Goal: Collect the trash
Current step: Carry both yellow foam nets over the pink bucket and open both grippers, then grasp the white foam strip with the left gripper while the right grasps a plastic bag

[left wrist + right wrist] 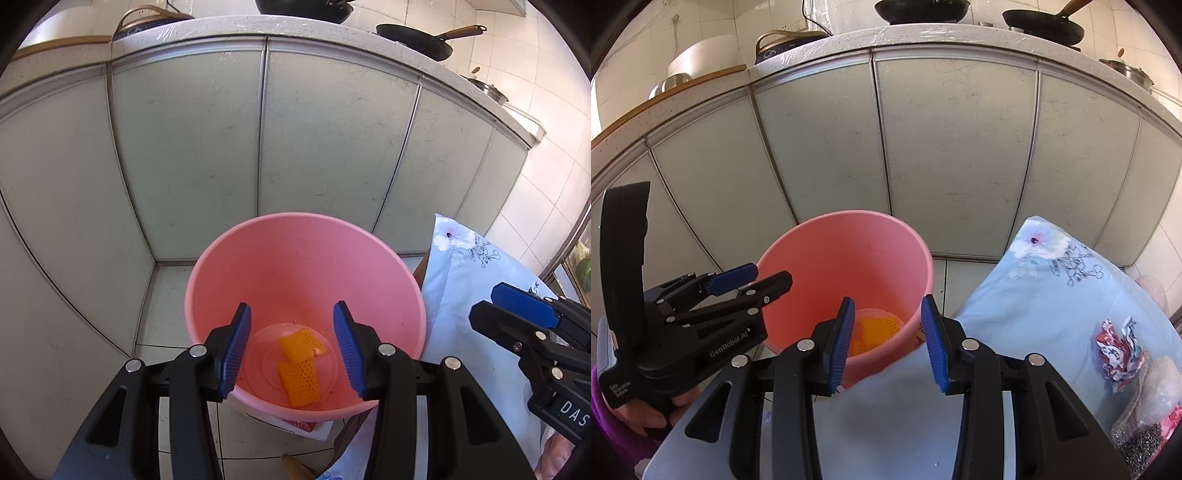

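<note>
The pink bucket (295,266) looks like smooth plastic with a soft sheen, and the orange foam netting (299,369) at its bottom is an open stretchy mesh. Gripper fingers (236,350) have ribbed blue pads that look rubbery, on matt black plastic arms with shiny metal pins. Cabinet doors (192,147) are frosted, a bit scuffed, in dull metal frames. Countertop (923,37) is speckled stone under glossy film. The flowered cloth (1052,288) is soft matt fabric, with crumpled printed wrapper (1119,350) and a wiry steel scrubber (1137,439) on it.
</note>
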Demonstrator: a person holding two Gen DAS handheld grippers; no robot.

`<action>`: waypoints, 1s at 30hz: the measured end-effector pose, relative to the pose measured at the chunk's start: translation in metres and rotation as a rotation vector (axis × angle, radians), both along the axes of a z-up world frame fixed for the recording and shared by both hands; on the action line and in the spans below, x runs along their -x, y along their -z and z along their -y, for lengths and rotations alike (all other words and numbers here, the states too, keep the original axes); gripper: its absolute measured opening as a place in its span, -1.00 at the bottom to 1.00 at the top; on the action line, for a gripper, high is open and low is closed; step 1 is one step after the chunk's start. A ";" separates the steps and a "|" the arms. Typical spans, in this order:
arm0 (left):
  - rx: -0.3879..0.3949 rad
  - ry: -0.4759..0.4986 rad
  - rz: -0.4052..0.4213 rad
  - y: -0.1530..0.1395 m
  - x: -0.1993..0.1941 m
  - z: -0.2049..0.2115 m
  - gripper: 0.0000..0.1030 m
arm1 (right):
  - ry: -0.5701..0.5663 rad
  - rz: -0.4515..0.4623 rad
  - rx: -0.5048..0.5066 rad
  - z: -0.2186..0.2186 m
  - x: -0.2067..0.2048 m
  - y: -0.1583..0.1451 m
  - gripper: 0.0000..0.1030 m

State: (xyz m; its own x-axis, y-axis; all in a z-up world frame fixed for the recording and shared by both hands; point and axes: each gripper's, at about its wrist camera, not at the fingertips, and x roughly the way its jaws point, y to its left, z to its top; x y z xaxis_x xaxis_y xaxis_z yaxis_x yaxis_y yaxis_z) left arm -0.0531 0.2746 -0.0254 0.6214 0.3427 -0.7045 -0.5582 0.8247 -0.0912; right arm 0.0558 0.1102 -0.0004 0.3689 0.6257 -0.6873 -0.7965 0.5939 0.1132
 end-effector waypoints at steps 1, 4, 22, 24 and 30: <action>-0.007 0.004 0.002 -0.003 0.000 0.002 -0.11 | 0.006 0.004 -0.004 0.005 0.001 -0.002 -0.26; -0.022 0.018 0.013 -0.010 0.001 0.008 -0.11 | 0.029 0.016 -0.021 0.022 0.003 -0.007 -0.26; -0.007 0.375 0.141 -0.047 -0.017 0.112 0.04 | 0.358 0.128 -0.046 0.189 0.028 -0.022 -0.04; 0.000 0.427 0.136 -0.046 -0.021 0.129 0.07 | 0.420 0.131 -0.043 0.214 0.030 -0.020 -0.04; 0.036 0.606 0.087 -0.037 -0.035 0.182 0.11 | 0.590 0.078 -0.048 0.285 0.037 -0.005 -0.03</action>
